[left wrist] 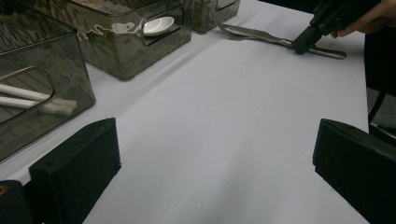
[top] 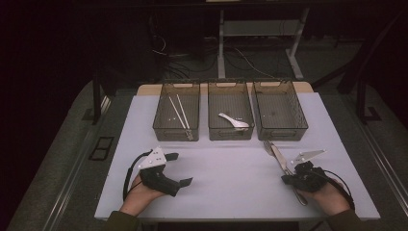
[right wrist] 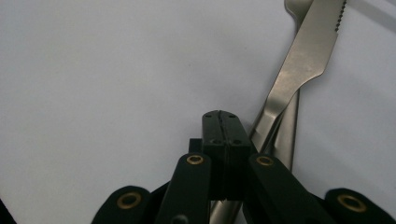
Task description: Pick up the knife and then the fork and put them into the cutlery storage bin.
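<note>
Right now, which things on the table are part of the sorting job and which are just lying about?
In the job:
knife and fork by the right gripper
three grey bins, holding chopsticks and a white spoon

Lying about:
cables on the floor behind
desk legs at the back
left gripper, open, idle

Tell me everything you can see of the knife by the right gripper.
The knife is plain silver metal, matte-shiny, with a serrated edge near its tip. It lies flat on the white table, diagonal, blade toward the right-hand bin, handle toward the person. It rests partly on a metal fork, crossing it. The right gripper, jaws shut together with nothing between them, sits at the knife's handle side; whether it touches the knife cannot be told.
</note>
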The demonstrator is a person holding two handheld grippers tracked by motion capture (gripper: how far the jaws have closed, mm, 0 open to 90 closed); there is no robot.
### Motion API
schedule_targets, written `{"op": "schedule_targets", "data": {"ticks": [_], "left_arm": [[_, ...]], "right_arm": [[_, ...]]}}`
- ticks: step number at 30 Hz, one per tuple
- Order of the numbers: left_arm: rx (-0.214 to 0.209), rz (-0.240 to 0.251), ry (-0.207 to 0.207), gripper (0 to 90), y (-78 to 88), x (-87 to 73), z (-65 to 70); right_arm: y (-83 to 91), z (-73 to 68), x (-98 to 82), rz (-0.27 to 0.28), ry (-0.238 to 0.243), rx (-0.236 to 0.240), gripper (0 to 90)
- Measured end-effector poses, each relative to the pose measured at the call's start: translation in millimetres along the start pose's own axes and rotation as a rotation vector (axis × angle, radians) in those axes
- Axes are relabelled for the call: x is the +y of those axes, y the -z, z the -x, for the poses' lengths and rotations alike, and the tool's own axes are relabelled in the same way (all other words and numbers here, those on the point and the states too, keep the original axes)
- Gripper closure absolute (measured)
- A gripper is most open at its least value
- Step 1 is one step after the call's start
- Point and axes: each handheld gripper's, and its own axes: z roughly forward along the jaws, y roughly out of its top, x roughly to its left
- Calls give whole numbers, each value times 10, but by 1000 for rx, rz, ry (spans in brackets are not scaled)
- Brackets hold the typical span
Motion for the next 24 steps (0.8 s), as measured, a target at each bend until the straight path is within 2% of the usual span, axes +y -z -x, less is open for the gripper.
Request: {"op": "schedule_targets", "data": {"ticks": [10, 13, 17, 20, 24], "left_arm": [[1, 1, 3, 0, 2, -4, 2], [-1, -1, 2, 0, -5, -3, 2], [-3, 0, 1, 0, -9, 1, 7], [-2, -2, 1, 0, -9, -1, 5], [-2, -2, 1, 0, -7, 0, 2]], "right_arm": [[67, 36, -66, -23, -11, -28, 896], [94, 60, -102, -23, -24, -29, 895], [101, 67, -112, -21, -17, -23, 895], [154, 80, -101, 14, -27, -7, 893], [224, 126, -79, 40, -41, -43, 842]]}}
